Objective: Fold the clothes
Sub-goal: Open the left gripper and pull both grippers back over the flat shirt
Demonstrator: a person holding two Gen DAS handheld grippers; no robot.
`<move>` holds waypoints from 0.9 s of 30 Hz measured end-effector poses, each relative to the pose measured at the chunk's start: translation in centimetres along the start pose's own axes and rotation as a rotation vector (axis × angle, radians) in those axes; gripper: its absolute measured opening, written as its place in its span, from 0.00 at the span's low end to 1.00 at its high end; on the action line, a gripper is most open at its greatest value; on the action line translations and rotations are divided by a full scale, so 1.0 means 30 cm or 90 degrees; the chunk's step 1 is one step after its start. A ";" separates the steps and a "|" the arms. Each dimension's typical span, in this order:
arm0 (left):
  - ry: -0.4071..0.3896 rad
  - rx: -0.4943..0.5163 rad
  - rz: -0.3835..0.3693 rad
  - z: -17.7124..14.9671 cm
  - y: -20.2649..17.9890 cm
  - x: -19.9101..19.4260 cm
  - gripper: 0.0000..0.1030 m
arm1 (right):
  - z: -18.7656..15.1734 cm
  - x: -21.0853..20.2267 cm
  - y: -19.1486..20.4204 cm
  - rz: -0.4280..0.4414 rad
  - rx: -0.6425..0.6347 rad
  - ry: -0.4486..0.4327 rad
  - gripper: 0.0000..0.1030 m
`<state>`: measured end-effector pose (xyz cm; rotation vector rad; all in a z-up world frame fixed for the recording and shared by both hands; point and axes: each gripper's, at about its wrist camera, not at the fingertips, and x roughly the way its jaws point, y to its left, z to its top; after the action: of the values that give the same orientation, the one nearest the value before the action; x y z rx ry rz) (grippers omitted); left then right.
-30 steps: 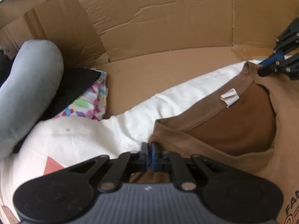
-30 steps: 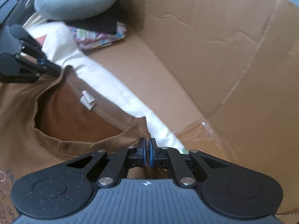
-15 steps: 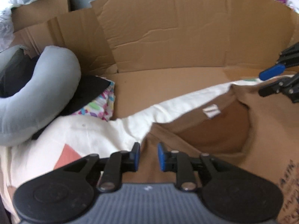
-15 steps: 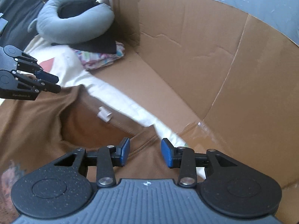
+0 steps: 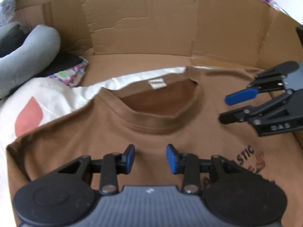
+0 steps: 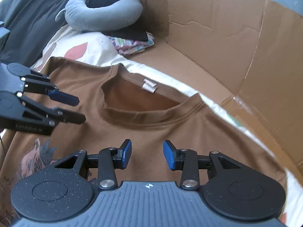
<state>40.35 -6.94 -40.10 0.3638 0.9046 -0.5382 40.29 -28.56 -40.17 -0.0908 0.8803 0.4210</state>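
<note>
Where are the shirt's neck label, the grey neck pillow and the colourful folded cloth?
neck label point(image 6: 149, 85): right wrist view, on its middle.
grey neck pillow point(image 6: 106, 17): right wrist view, on its front curve.
colourful folded cloth point(image 6: 132, 44): right wrist view, on its top.

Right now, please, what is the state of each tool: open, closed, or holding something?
Left tool: open, holding nothing, above the brown T-shirt.
Right tool: open, holding nothing.

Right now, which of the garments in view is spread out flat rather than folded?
The brown T-shirt, lying open with its collar and neck label showing. The colourful patterned garment and the black one sit folded in a stack under the grey neck pillow.
</note>
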 end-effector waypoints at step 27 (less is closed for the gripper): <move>-0.089 -0.025 0.003 0.056 -0.011 0.101 0.20 | 0.059 0.146 -0.016 -0.035 0.103 -0.058 0.32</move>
<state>42.75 -8.94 -41.64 0.2891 0.7781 -0.5341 44.22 -27.16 -42.43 0.0526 0.8172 0.2986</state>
